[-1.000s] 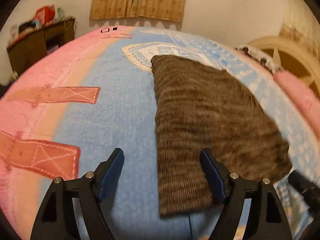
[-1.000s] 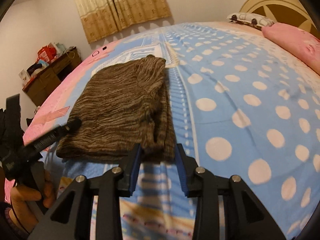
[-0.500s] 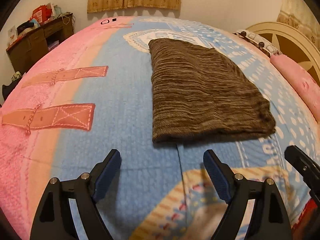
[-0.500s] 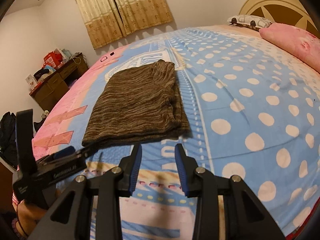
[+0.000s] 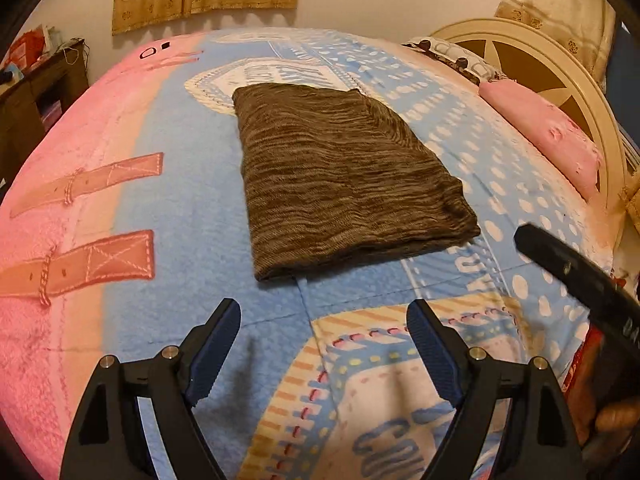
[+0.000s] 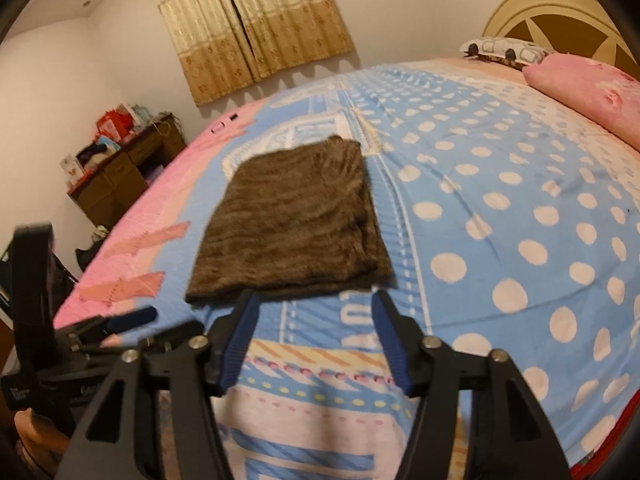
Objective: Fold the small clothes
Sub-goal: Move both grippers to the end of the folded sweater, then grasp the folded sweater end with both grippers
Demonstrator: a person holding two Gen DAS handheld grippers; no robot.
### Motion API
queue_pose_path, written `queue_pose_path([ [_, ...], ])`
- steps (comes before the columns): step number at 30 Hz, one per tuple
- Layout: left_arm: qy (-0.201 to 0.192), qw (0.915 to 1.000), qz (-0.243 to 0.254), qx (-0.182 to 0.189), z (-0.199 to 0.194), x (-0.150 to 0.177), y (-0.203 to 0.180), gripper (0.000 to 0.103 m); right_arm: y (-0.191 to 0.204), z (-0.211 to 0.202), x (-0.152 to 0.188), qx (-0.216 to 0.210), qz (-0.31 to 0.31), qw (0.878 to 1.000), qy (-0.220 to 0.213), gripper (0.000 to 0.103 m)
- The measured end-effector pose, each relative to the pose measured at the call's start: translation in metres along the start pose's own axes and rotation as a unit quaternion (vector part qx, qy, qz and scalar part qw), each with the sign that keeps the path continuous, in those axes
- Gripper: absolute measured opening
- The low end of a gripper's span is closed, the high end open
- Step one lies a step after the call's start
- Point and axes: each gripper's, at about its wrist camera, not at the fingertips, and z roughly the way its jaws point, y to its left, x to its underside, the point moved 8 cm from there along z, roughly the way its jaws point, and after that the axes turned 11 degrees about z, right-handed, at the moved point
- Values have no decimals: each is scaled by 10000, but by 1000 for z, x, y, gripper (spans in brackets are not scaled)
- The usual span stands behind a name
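A brown striped knit garment (image 5: 344, 176) lies folded into a flat rectangle on the blue, pink and dotted bedspread (image 5: 180, 208). The same garment (image 6: 292, 224) shows in the right wrist view, ahead of the fingers. My left gripper (image 5: 324, 320) hovers open, short of the garment's near edge, with nothing between its fingers. My right gripper (image 6: 314, 304) is near the garment's near edge and its jaws are opening; nothing is between them. The other gripper shows as a dark bar at the right edge (image 5: 576, 272) of the left view, and at the lower left (image 6: 80, 332) of the right view.
A pink pillow (image 5: 544, 136) and a patterned pillow (image 6: 504, 50) lie at the cream headboard (image 5: 532, 60). A dark wooden desk (image 6: 120, 176) with clutter stands beyond the bed's far side. Curtains (image 6: 256, 20) hang on the back wall.
Both grippers drew back and rose off the garment's near edge. The right gripper let go of the edge and its jaws widened. The garment lies flat, farther off.
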Motion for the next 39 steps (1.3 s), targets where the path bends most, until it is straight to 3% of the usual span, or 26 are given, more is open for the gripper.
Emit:
queue_pose_path([
  [5,393,9974,-601,-18,11,-11,25,86,-6,6,-19,72,-56,9999,-141,73],
  [8,282,9959,-855,29,10,-26,36,86,-12,13,-28,89,-20,9999,-74,73],
  [16,280,9966,-507,-581,31,-61,49,86,-20,25,-56,72,-16,9998,-194,77],
  [21,53,9977,-604,-308,48,-82,52,86,-20,51,-73,-4,82,9999,-78,77],
  [25,-70,9950,-998,-19,69,-97,61,86,-23,84,-83,-247,345,9989,190,77],
  [29,193,9879,-1537,121,101,-87,72,86,-34,108,-92,-66,547,9983,177,77],
  [33,-119,9931,-1161,-115,100,-84,63,90,-37,131,-74,-18,590,9969,525,78],
  [35,-152,9961,-792,-349,101,-83,53,92,-33,130,-67,71,286,9988,385,79],
  [38,-257,9951,-909,-282,100,-82,53,92,-24,128,-61,22,31,9987,501,76],
  [39,-307,9941,-1032,-162,100,-83,55,92,-23,128,-60,-12,-24,9986,528,70],
])
